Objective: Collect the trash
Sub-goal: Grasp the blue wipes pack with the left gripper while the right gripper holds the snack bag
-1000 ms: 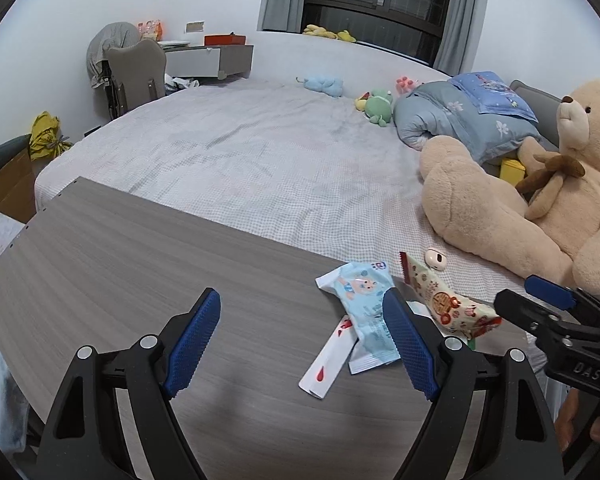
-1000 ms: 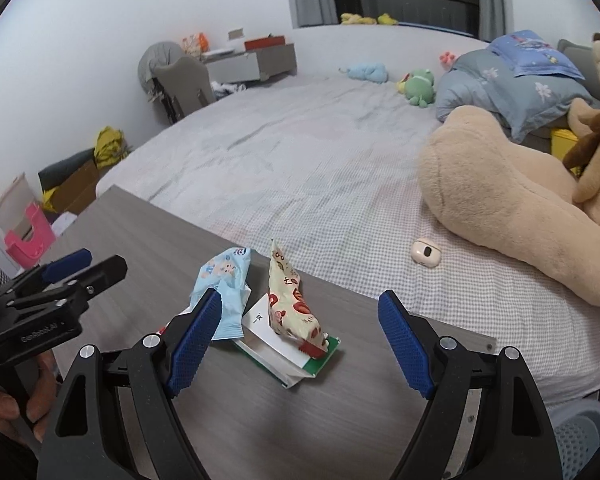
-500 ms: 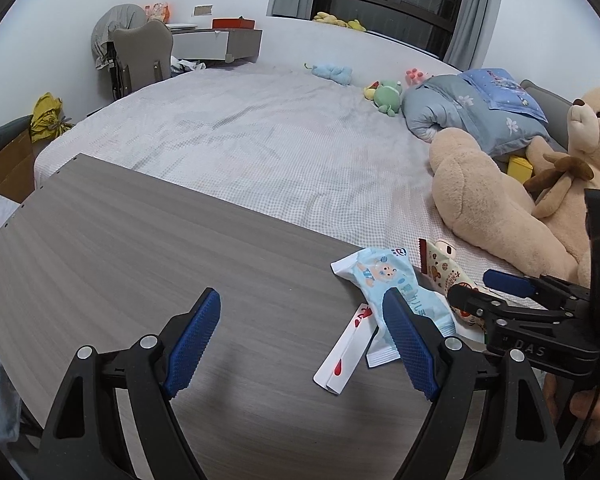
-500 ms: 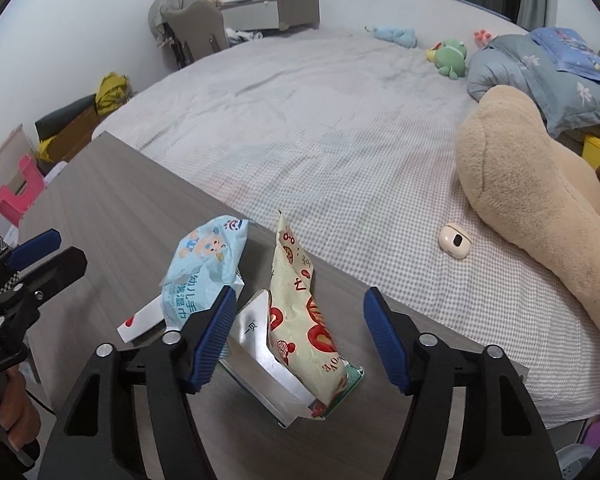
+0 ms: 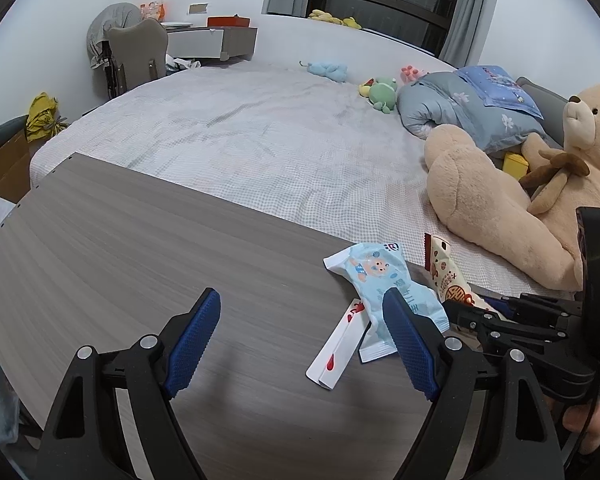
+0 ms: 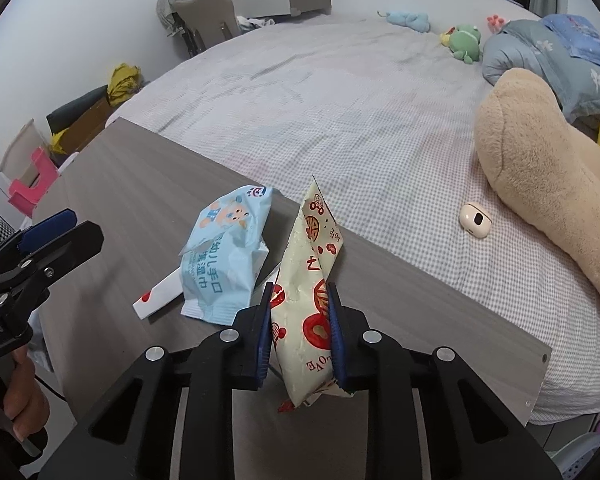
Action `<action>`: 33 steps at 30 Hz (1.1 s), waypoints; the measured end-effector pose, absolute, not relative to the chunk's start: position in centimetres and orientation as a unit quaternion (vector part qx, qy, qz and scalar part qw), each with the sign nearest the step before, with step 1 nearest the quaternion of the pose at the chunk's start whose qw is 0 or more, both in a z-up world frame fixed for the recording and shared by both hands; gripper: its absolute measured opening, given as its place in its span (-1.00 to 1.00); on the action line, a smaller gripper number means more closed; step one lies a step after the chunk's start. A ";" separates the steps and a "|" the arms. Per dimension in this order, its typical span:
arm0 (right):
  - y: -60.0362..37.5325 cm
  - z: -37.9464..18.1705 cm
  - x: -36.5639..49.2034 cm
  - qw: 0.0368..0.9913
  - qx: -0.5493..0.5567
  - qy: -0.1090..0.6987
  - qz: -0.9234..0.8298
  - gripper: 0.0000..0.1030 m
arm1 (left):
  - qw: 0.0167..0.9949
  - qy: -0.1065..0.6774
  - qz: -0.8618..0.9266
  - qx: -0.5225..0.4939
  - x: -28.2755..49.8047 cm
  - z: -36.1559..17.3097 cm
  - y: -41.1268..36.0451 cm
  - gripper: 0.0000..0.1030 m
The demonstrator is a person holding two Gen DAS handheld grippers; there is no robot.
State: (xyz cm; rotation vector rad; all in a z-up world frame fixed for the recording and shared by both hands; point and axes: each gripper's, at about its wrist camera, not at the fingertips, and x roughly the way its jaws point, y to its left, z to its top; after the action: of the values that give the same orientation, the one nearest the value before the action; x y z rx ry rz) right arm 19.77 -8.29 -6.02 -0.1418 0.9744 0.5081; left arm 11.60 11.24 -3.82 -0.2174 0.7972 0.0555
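Trash: three pieces are seen low in the right wrist frame, lying together on the grey table near its far edge by the bed.
Cream wrapper: the cream wrapper with red print is held at centre bottom of the right wrist frame, standing upright with its tip pointing up.
Right gripper: the right gripper is closed on the cream wrapper, both blue pads pressed against its lower half.
Left gripper: the left gripper is held wide apart and empty at the bottom of the left wrist frame, above the table.
Blue packet: the blue packet lies flat just left of the cream wrapper; whether they touch cannot be told.
White sachet: the white sachet is partly tucked under the blue packet, at lower left of centre.
Lifting advice: a straight upward lift is judged best, so that the blue packet is not dragged along.
Grip advice: pressure should be kept steady, since thin foil is likely to slip or crumple.
Risk: whatever lies under the cream wrapper is hidden by the pads and may be carried up with it.
Next piece: the left gripper is judged well placed for the blue packet.
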 end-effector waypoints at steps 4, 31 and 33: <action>-8.8 -5.8 19.0 0.851 -0.045 0.462 0.247 -0.55 | 0.914 0.392 0.019 -0.103 11.7 -3.9 10.7 0.55; -16.5 -3.0 14.8 0.901 0.030 0.391 0.186 -0.55 | 0.857 0.500 -0.025 -0.119 20.5 -6.5 6.2 0.55; -16.7 -3.1 14.7 0.900 0.032 0.391 0.187 -0.55 | 0.854 0.506 -0.024 -0.117 20.8 -6.9 6.1 0.55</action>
State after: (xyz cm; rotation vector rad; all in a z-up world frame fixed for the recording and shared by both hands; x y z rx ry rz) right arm 14.68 -16.66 -3.08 0.0663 0.8097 0.3873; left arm 20.76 6.11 -6.91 -0.2459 1.0641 -0.0495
